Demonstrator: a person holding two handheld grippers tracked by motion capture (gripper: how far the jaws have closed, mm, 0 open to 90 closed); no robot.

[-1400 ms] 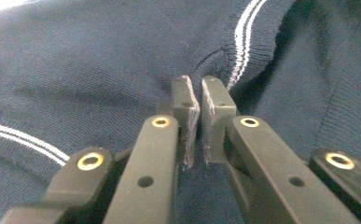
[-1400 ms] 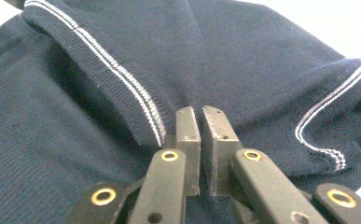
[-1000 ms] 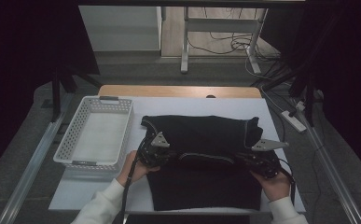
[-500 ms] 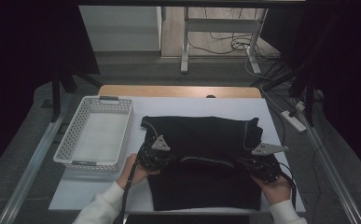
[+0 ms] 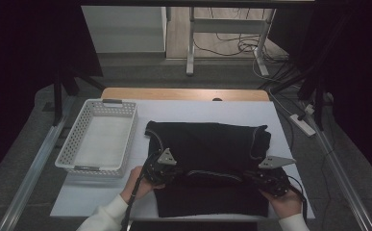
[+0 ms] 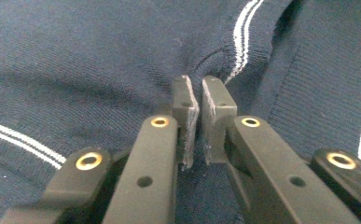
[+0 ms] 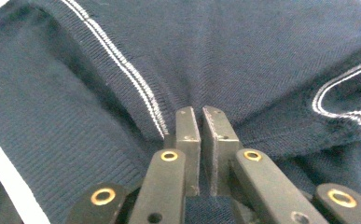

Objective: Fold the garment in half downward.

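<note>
Left gripper (image 5: 167, 169) is clamped down on a fold of the dark sweater (image 5: 207, 144), and the right gripper (image 5: 265, 178) is doing the same on its side. In each gripper view the two black jaws are squeezed nearly together with navy knit bunched up right between the pads, so both are pinching fabric.

Quick count: two grippers, two hands (left hand (image 5: 138, 183), right hand (image 5: 284, 202)), one sweater, one white basket (image 5: 99, 139), one white table (image 5: 212, 110).

Sweater sits in the middle of the table, spread out flat-ish with its near part doubled up where the grippers grab it. From the high view the left gripper has the left side of that raised fold and the right gripper the right side, so the fold runs between them. More of the sweater lies past them toward the far edge, and a bit hangs toward the person. Thin white double stripes (image 7: 122, 65) run through the knit near both pinch points.

Basket is just left of the sweater, not touching it.
</note>
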